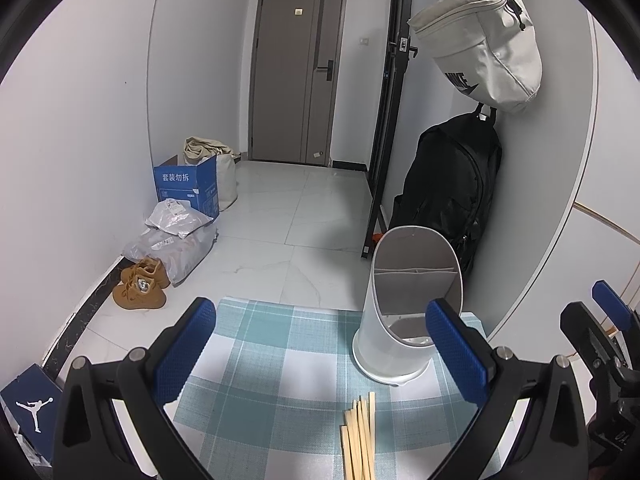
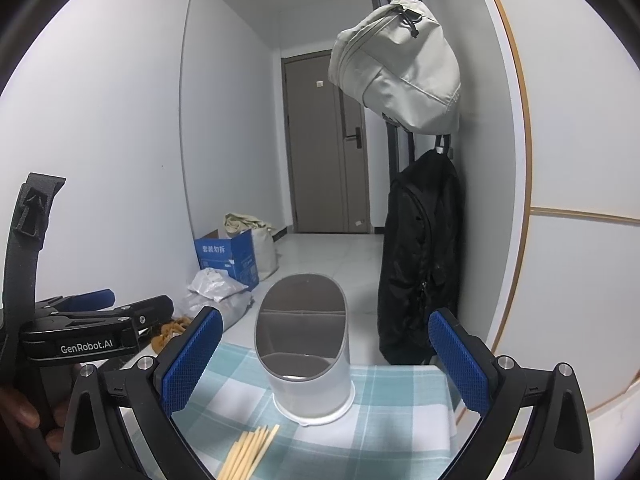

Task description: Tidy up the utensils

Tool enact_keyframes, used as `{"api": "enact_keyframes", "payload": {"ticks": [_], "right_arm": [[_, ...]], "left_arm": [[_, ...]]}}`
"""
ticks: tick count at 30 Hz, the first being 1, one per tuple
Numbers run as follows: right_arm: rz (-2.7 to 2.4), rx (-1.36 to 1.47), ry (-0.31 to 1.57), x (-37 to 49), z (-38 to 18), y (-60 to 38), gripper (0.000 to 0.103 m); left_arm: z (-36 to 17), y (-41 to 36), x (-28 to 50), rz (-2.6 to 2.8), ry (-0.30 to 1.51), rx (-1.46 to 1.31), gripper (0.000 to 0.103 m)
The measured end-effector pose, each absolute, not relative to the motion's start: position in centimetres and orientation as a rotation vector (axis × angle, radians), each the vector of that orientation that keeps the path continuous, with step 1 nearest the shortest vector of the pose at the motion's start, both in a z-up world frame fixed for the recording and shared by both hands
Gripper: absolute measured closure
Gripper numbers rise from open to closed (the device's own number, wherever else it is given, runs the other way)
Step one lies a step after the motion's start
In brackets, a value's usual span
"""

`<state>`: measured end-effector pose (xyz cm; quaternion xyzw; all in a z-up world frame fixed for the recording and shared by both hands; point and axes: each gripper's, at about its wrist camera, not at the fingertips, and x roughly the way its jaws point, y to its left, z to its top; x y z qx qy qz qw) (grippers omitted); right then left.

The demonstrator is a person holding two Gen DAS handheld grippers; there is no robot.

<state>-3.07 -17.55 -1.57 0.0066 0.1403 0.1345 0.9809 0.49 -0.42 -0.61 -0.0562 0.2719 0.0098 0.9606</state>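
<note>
A bundle of several wooden chopsticks (image 1: 359, 436) lies on a teal-and-white checked cloth (image 1: 272, 360); it also shows in the right wrist view (image 2: 250, 452). A white utensil holder with inner dividers (image 1: 404, 308) stands upright on the cloth behind them, also in the right wrist view (image 2: 306, 344). My left gripper (image 1: 324, 350) is open and empty, hovering above the cloth with the chopsticks between and below its fingers. My right gripper (image 2: 326, 360) is open and empty, facing the holder. The right gripper shows at the right edge of the left view (image 1: 600, 344).
The cloth covers a small table whose far edge drops to a white tiled floor (image 1: 312, 216). A black backpack (image 1: 448, 192) and a beige bag (image 1: 484, 44) hang on the right wall. A blue box (image 1: 188, 186), plastic bags and brown shoes (image 1: 140, 284) sit by the left wall.
</note>
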Motion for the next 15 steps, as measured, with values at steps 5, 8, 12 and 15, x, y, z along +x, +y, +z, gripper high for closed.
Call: {"api": "enact_keyframes", "payload": {"ticks": [5,8,12,15], "right_arm": [[0.274,0.012,0.279,-3.14,-1.64,-17.52,0.0],[0.275,0.011,0.283,-3.09,-1.67,-17.43,0.0],[0.281,0.012,0.294,-2.92,-1.68,-17.34,0.0],[0.282,0.005,0.313,-2.74,-1.91,-17.13,0.0]], "left_arm": [[-0.74,-0.44,0.39,0.018,0.554,-0.112,0.001],[-0.7,-0.44,0.46,0.018,0.555,-0.11,0.001],[-0.83,-0.28,0.58,0.007,0.563,-0.109,0.001],[-1.13,-0.11,0.91,-0.014,0.581,-0.114,0.001]]}}
